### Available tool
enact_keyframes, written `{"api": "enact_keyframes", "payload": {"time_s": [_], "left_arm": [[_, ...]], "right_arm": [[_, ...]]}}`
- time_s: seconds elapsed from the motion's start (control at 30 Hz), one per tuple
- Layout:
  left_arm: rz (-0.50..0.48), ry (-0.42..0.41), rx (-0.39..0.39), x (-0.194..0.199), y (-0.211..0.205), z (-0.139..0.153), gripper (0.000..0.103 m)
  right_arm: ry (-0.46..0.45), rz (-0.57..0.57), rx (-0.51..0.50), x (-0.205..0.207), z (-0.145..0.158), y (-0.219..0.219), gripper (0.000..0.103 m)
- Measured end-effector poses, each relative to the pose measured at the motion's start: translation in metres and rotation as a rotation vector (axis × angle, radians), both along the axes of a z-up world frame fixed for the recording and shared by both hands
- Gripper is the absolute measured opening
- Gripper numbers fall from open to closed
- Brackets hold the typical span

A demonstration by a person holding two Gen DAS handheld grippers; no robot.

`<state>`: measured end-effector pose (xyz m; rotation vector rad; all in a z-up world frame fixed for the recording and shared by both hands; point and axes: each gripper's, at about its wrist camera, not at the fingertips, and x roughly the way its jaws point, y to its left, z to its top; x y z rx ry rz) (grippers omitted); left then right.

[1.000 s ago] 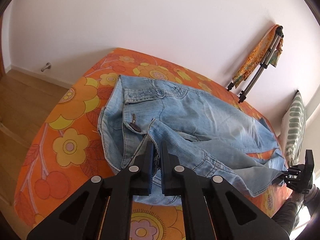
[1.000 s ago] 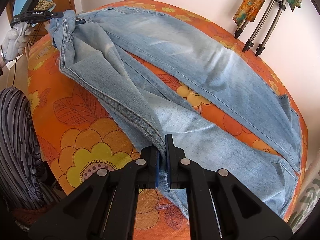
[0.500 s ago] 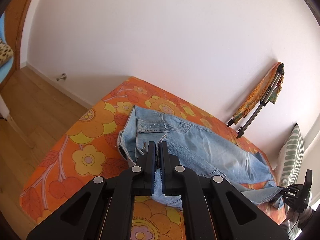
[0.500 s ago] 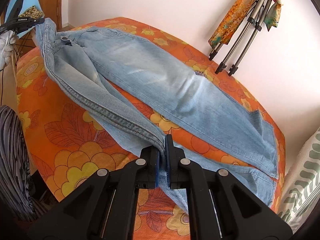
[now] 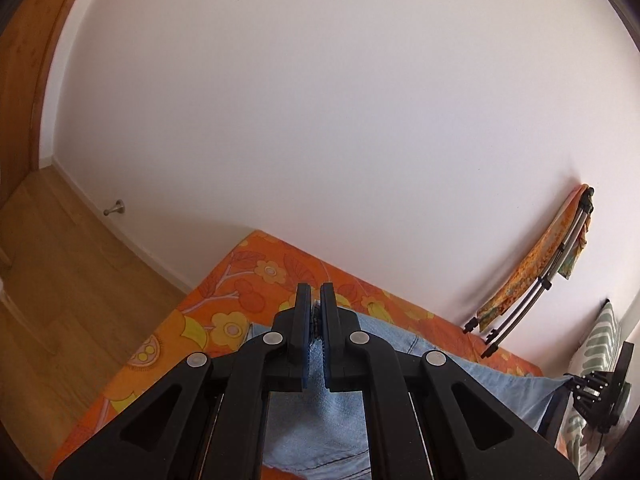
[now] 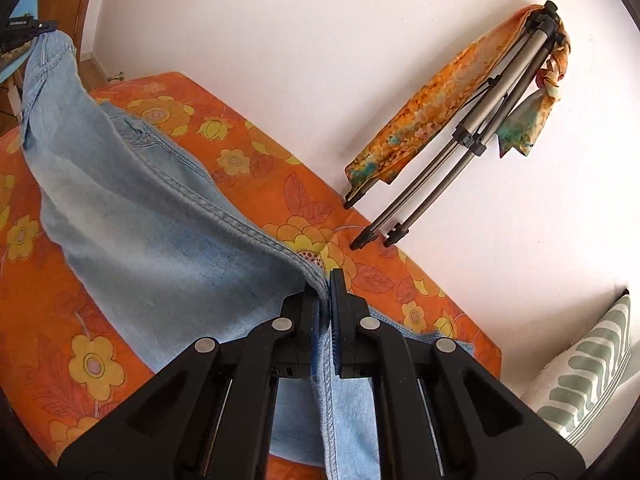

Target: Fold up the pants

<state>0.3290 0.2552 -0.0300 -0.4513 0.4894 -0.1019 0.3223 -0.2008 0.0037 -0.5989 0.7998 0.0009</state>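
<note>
Light blue denim pants (image 6: 160, 248) hang stretched above the orange flowered bed (image 6: 328, 216), lifted at both ends. My right gripper (image 6: 325, 280) is shut on the seam edge of a leg. The other gripper (image 6: 24, 30) shows at the top left of that view, clamped on the waist end. In the left wrist view my left gripper (image 5: 315, 296) is shut on a bunch of denim (image 5: 320, 412), which drapes below the fingers over the bed (image 5: 224, 320). The right gripper (image 5: 600, 392) appears at the far right, holding the stretched cloth.
A folded tripod (image 6: 472, 136) with an orange patterned scarf leans on the white wall behind the bed. A striped green and white pillow (image 6: 592, 368) lies at the right. Wooden floor (image 5: 60, 280) and a door stop lie left of the bed.
Both grippers rose and tilted upward, lifting the near side of the pants off the bed. More wall and less bed fills both views now. Both grips stayed shut.
</note>
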Motion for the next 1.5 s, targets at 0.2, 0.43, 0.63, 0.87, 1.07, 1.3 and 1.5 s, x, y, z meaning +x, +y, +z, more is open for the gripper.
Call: {"api": "enact_keyframes", "payload": {"time_s": [0.2, 0.43, 0.63, 0.87, 1.07, 1.3, 1.5], "left_arm": [[0.018, 0.108, 0.139, 0.076, -0.025, -0.036, 0.003], [0.056, 0.184, 0.185, 0.118, -0.039, -0.076, 0.003], [0.100, 0.255, 0.186, 0.131, -0.032, -0.092, 0.003], [0.085, 0.311, 0.222, 0.131, -0.033, -0.081, 0.018], [0.137, 0.297, 0.238, 0.104, -0.022, -0.057, 0.048], [0.008, 0.214, 0.325, 0.055, -0.072, -0.010, 0.048], [-0.236, 0.170, 0.361, 0.016, -0.175, 0.003, 0.055]], "right_arm": [[0.089, -0.022, -0.105, 0.085, -0.059, 0.003, 0.004], [0.167, -0.019, -0.209, 0.128, -0.121, 0.004, 0.004], [0.199, -0.049, -0.179, 0.146, -0.142, -0.004, 0.004], [0.246, -0.069, -0.057, 0.140, -0.139, -0.014, 0.060], [0.173, -0.086, 0.163, 0.101, -0.089, -0.049, 0.071], [0.059, -0.239, 0.350, 0.025, -0.033, -0.139, 0.071], [-0.010, -0.450, 0.398, -0.040, -0.011, -0.252, 0.072]]}}
